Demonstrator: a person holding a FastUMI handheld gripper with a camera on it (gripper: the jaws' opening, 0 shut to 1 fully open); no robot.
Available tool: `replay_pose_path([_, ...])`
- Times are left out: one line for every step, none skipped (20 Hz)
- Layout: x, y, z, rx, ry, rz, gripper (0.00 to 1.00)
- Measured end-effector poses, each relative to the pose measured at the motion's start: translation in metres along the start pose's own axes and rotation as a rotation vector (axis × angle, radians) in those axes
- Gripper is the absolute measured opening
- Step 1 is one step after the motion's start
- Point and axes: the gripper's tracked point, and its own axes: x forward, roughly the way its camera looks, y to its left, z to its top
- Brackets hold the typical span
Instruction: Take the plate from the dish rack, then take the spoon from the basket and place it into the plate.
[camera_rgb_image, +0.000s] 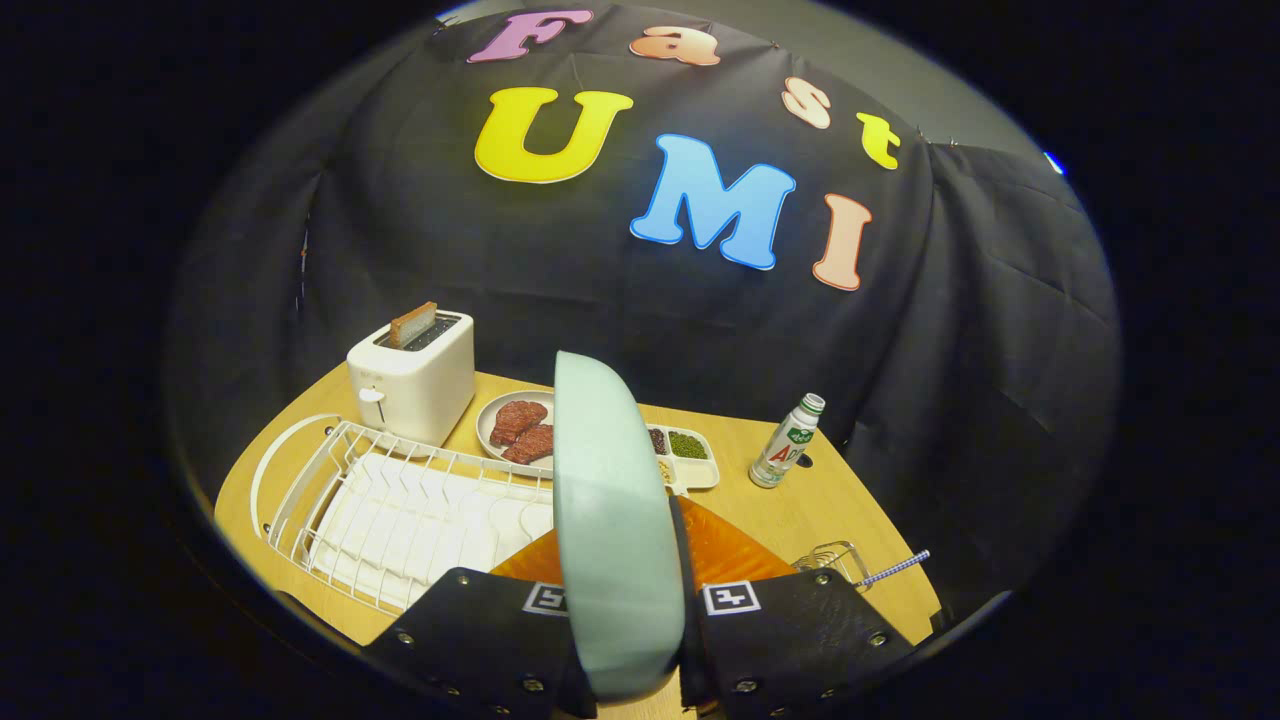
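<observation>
Tool (628, 640) clenched on plate (605, 500), lifted out of dish rack (400, 500); plate not yet set down on table (790, 510); spoon (895, 568) in basket (835, 560) right of rack untouched.

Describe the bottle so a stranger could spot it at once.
Start at the white toaster at the back of the wooden table, then look past the divided tray. The bottle stands alone there, upright, white with a green cap. The hand-held gripper grips a pale plate.

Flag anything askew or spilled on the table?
Nothing spilled or damaged. The hand-held gripper clamps the plate on edge, upright between its fingers, out of the dish rack. Bottle and toaster stand upright; the spoon's handle pokes from its basket.
</observation>
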Motion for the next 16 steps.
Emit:
replay_pose_path([-0.012,-0.005,-0.004,-0.004,-0.002,-0.004,0.32])
replay_pose_path([-0.022,-0.010,-0.010,-0.007,-0.001,-0.007,0.32])
replay_pose_path([-0.032,-0.015,-0.017,-0.007,0.005,-0.007,0.32])
replay_pose_path([-0.042,-0.019,-0.026,-0.003,0.011,-0.005,0.32])
replay_pose_path([-0.050,-0.023,-0.035,0.003,0.020,-0.001,0.32])
replay_pose_path([-0.057,-0.026,-0.045,0.010,0.031,0.003,0.32])
replay_pose_path([-0.063,-0.028,-0.055,0.021,0.043,0.011,0.32])
replay_pose_path([-0.069,-0.031,-0.066,0.033,0.056,0.023,0.32])
replay_pose_path([-0.074,-0.033,-0.076,0.042,0.071,0.032,0.32])
replay_pose_path([-0.079,-0.035,-0.087,0.050,0.083,0.043,0.32])
replay_pose_path([-0.082,-0.035,-0.097,0.059,0.096,0.057,0.32])
replay_pose_path([-0.083,-0.035,-0.108,0.067,0.110,0.074,0.32])
replay_pose_path([-0.086,-0.035,-0.119,0.073,0.131,0.090,0.32])
replay_pose_path([-0.087,-0.035,-0.129,0.081,0.146,0.102,0.32])
replay_pose_path([-0.086,-0.035,-0.138,0.094,0.164,0.113,0.32])
replay_pose_path([-0.086,-0.034,-0.150,0.114,0.186,0.129,0.32])
